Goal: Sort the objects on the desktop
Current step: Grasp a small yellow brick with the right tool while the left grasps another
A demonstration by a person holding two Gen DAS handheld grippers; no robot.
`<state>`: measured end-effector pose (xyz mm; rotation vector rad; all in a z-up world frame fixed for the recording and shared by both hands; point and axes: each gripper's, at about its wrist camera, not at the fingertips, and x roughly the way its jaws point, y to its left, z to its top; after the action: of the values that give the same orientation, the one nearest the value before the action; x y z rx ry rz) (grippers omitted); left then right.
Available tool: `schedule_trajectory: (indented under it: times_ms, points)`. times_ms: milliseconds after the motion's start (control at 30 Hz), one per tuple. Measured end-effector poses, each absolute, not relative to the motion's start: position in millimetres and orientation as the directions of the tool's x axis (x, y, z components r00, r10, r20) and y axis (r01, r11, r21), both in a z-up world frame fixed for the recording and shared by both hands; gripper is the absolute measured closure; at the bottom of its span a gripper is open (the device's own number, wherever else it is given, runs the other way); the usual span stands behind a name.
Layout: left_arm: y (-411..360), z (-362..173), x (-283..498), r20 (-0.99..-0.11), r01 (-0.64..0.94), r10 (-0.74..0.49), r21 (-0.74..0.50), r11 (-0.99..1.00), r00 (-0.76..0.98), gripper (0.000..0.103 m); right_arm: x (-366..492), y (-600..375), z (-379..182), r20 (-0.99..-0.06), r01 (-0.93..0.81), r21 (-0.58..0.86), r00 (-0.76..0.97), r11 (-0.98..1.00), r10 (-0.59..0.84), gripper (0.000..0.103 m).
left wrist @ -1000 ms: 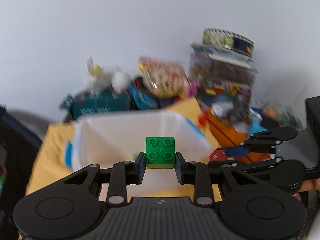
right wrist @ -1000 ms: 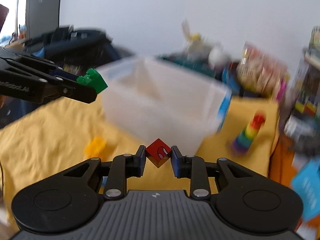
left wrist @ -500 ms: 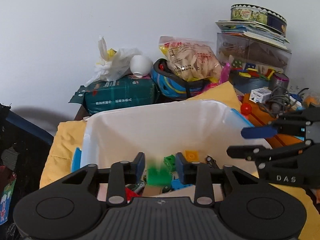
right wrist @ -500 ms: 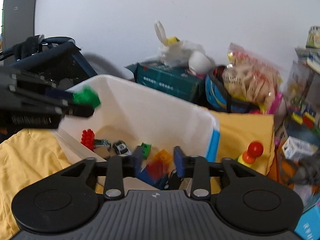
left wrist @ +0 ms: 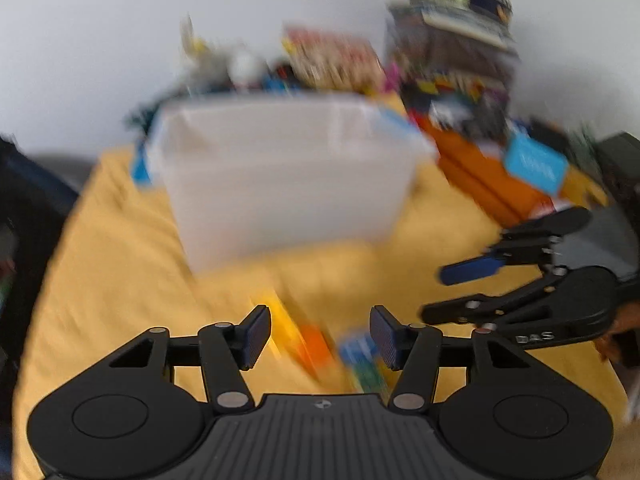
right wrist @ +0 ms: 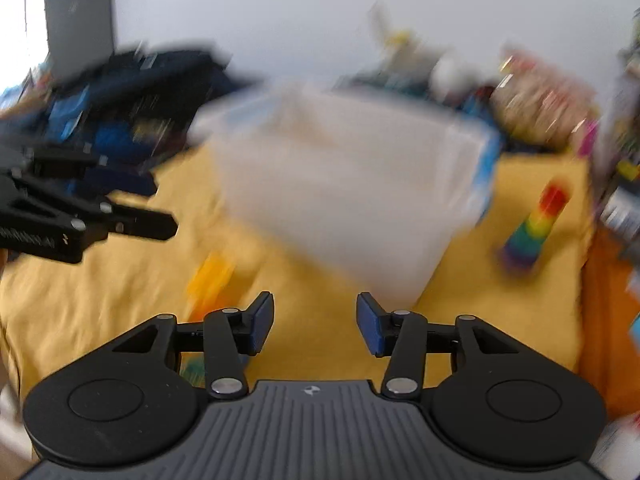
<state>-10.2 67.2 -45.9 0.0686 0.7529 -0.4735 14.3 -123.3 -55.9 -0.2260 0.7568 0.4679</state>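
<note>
Toys on the yellow cloth (left wrist: 120, 248) are what is left to sort, and the white bin (left wrist: 280, 176) stands behind them as the place they go. In the left wrist view the left hand-held gripper (left wrist: 320, 334) is spread and empty, its jaws having just been opening, and it is angled down over blurred yellow, orange (left wrist: 316, 344) and blue (left wrist: 358, 354) pieces just ahead of its pads, probably to take one; the right hand-held gripper (left wrist: 432, 294) shows at the right edge. In the right wrist view that gripper (right wrist: 316, 322) is also spread with nothing between its jaws, which have just been opening, over bare cloth in front of the bin (right wrist: 352, 184). A yellow block (right wrist: 210, 276) lies to its left, a rainbow stacker (right wrist: 536, 224) stands to its right, both outside the bin.
</note>
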Motion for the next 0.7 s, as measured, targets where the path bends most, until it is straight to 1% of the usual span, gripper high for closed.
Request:
schedule_trajectory:
  times_ms: [67, 133, 300, 333, 400, 467, 633, 667, 700]
  points:
    - [64, -62, -19, -0.716, 0.463, -0.4, -0.12, 0.878, 0.572, 0.044, 6, -118, -75, -0.748, -0.514, -0.015, 0.575, 0.858, 0.332, 0.061]
    - [63, -72, -26, -0.736, 0.473, -0.393, -0.113, 0.874, 0.551, 0.044, -2, -111, -89, -0.78, -0.545, -0.004, 0.526, 0.839, 0.338, 0.062]
    - [56, -95, -29, -0.762, 0.499, -0.389, -0.1, 0.861, 0.517, 0.045, -3, -99, -98, -0.794, -0.568, 0.013, 0.495, 0.823, 0.353, 0.061]
    - [55, -99, -29, -0.768, 0.499, -0.385, -0.099, 0.861, 0.512, 0.046, -3, -96, -99, -0.793, -0.573, 0.013, 0.493, 0.819, 0.357, 0.062]
    - [52, -107, -31, -0.784, 0.498, -0.365, -0.083, 0.863, 0.503, 0.054, -3, -87, -103, -0.797, -0.588, -0.008, 0.492, 0.809, 0.35, 0.065]
    - [49, -108, -33, -0.787, 0.507, -0.35, -0.056, 0.86, 0.508, 0.074, -3, -80, -107, -0.806, -0.596, -0.019, 0.485, 0.803, 0.34, 0.068]
    - [47, -103, -44, -0.79, 0.509, -0.329, -0.025, 0.86, 0.518, 0.073, 1, -67, -114, -0.803, -0.595, -0.049, 0.502, 0.802, 0.323, 0.071]
    - [47, -103, -47, -0.79, 0.51, -0.329, -0.025, 0.86, 0.517, 0.073, 2, -67, -115, -0.799, -0.592, -0.052, 0.508, 0.804, 0.323, 0.078]
    - [48, -102, -50, -0.792, 0.509, -0.333, -0.033, 0.86, 0.512, 0.073, 2, -68, -115, -0.798, -0.592, -0.048, 0.507, 0.805, 0.326, 0.08]
